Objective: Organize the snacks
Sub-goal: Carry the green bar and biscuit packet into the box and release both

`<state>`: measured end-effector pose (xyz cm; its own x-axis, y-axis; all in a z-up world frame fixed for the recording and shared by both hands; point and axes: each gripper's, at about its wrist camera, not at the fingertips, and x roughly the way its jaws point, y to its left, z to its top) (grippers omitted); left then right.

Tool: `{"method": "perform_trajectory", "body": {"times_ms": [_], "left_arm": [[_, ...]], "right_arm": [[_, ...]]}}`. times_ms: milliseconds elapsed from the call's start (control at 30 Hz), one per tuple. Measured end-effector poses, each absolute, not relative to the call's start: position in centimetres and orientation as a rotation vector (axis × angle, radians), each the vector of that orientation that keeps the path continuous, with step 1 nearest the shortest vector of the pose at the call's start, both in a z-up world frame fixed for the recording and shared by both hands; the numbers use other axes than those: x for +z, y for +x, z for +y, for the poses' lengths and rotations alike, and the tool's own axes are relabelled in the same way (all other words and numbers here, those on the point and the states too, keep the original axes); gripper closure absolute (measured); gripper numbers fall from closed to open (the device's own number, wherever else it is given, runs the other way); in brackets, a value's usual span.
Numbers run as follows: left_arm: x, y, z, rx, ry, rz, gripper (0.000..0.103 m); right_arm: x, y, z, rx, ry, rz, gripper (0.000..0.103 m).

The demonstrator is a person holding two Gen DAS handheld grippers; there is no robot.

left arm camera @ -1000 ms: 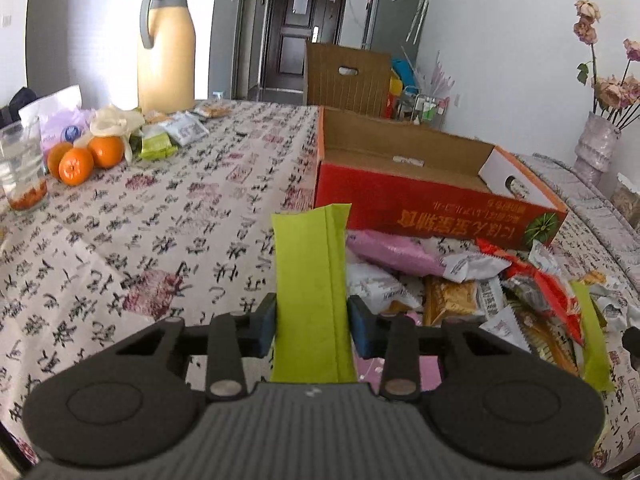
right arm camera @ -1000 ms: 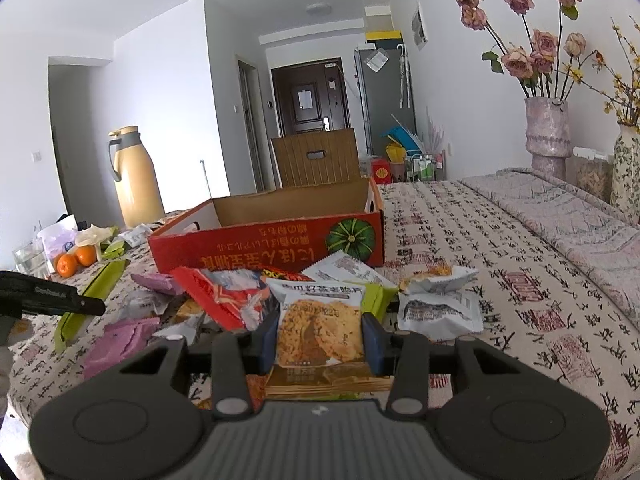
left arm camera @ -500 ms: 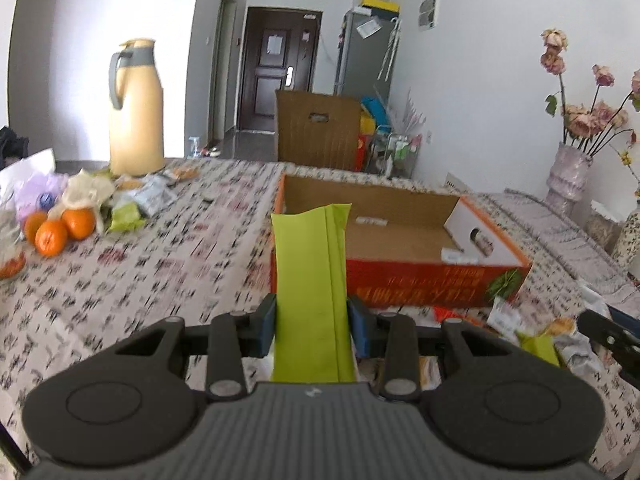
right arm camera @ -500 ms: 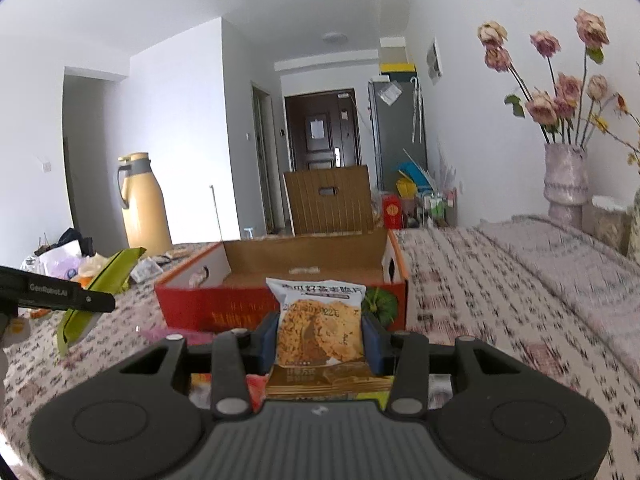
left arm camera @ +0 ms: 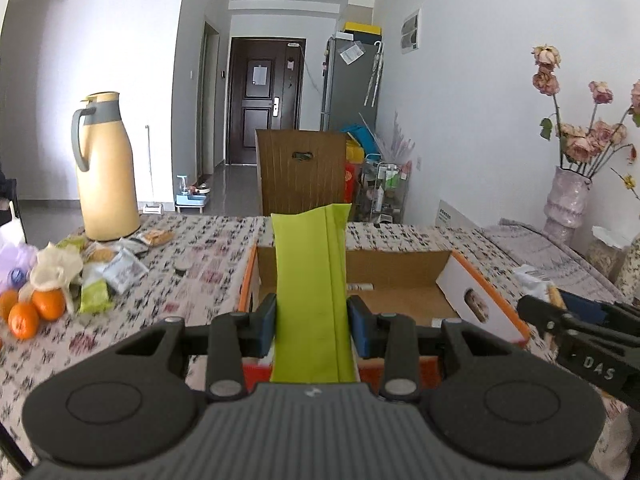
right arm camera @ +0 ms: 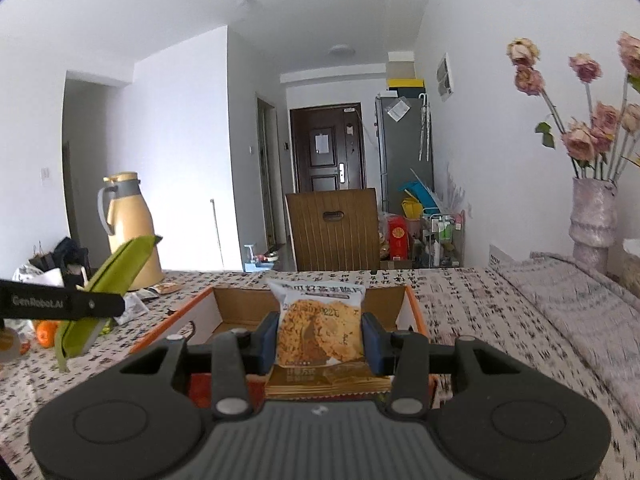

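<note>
My left gripper (left arm camera: 312,324) is shut on a long green snack packet (left arm camera: 310,280), held above the near edge of the open orange cardboard box (left arm camera: 486,308). My right gripper (right arm camera: 320,338) is shut on a biscuit packet (right arm camera: 318,330), held above the near edge of the same box (right arm camera: 416,312). The green packet (right arm camera: 108,280) and the left gripper also show at the left of the right wrist view. The right gripper also shows at the right of the left wrist view (left arm camera: 576,332). The box inside looks mostly bare.
A beige thermos jug (left arm camera: 106,168) stands at the table's far left, with oranges (left arm camera: 34,310) and loose packets (left arm camera: 120,268) beside it. A vase of dried roses (left arm camera: 568,200) stands at the right. A brown chair back (left arm camera: 302,170) is behind the table.
Both grippers have risen and moved forward from the snack pile toward the box, each keeping its packet. The pile has dropped out of view below.
</note>
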<state>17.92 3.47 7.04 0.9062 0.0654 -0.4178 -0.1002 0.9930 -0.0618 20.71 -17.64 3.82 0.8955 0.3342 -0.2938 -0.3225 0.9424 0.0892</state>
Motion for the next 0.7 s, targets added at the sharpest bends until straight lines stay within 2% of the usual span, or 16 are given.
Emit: {"method": "perform_trajectory", "body": {"times_ms": [233, 433, 700], "left_arm": [[6.8, 23.3, 3.5, 0.113, -0.074, 0.452, 0.065], [4.9, 26.8, 3.7, 0.142, -0.082, 0.495, 0.065], [2.3, 27.9, 4.3, 0.133, -0.088, 0.532, 0.065]], "right_arm": [[3.8, 26.9, -15.4, 0.307, 0.027, 0.385, 0.061], [1.5, 31.3, -14.4, 0.293, 0.025, 0.492, 0.061], [-0.1, 31.3, -15.0, 0.311, 0.035, 0.483, 0.061]]}}
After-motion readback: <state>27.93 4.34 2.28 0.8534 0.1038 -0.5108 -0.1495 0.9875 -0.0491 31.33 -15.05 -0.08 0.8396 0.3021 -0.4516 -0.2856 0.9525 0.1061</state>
